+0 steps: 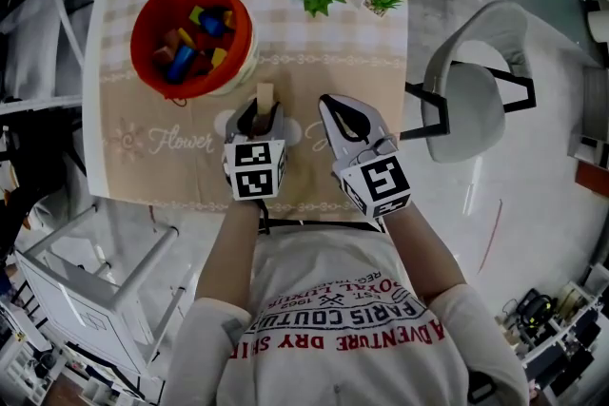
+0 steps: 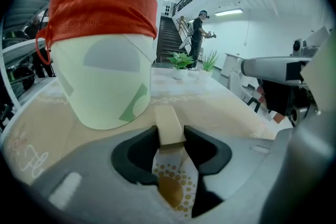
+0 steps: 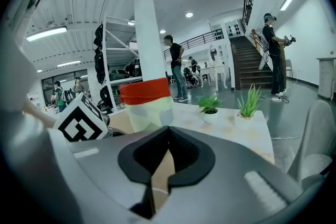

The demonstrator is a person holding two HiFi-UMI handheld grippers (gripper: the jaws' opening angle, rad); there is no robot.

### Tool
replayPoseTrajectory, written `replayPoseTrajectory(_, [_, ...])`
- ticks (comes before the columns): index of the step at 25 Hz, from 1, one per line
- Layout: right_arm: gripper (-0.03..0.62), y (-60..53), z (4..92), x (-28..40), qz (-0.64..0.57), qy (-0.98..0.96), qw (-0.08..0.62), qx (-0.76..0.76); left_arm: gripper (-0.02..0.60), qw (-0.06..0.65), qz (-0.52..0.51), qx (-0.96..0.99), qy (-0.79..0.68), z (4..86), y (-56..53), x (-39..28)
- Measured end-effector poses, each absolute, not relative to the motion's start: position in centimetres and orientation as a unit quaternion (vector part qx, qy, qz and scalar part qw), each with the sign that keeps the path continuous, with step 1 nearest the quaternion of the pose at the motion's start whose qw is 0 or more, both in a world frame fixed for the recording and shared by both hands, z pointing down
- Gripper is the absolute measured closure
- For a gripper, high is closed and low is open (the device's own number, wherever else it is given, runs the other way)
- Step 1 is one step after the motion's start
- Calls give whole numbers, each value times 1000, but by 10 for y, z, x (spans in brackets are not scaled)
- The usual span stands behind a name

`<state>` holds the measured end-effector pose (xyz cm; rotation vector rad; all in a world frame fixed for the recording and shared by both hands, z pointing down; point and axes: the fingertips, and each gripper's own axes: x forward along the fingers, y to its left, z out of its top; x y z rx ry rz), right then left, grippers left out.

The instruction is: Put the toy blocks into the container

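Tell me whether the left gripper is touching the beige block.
Touching. The left gripper view shows the left gripper with both jaws pressed against the beige block.

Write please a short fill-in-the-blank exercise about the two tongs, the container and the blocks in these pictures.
1. The left tongs are shut on one beige ____.
2. The right tongs are shut and hold ____.
3. The rim of the container is ____ in colour.
4. Several coloured blocks already lie ____ the container.

Missing words: block; nothing; red; inside
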<state>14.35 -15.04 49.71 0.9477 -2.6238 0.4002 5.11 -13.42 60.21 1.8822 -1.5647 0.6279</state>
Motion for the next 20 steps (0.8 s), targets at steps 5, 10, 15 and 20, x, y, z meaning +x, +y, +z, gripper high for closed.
replayPoseTrajectory(5, [592, -148, 489, 146, 131, -917, 158, 341, 419, 281, 229, 733, -575, 582, -132, 56])
replayPoseTrajectory(10, [592, -143, 471, 142, 118, -918, 150, 349, 419, 249, 211, 754, -570, 548, -131, 54])
replayPoseTrajectory(15, [592, -138, 447, 134, 104, -917, 138, 358, 419, 213, 195, 769, -570, 506, -127, 42])
replayPoseTrajectory(20, [592, -135, 421, 117, 88, -919, 124, 365, 419, 156, 183, 779, -579, 461, -126, 19])
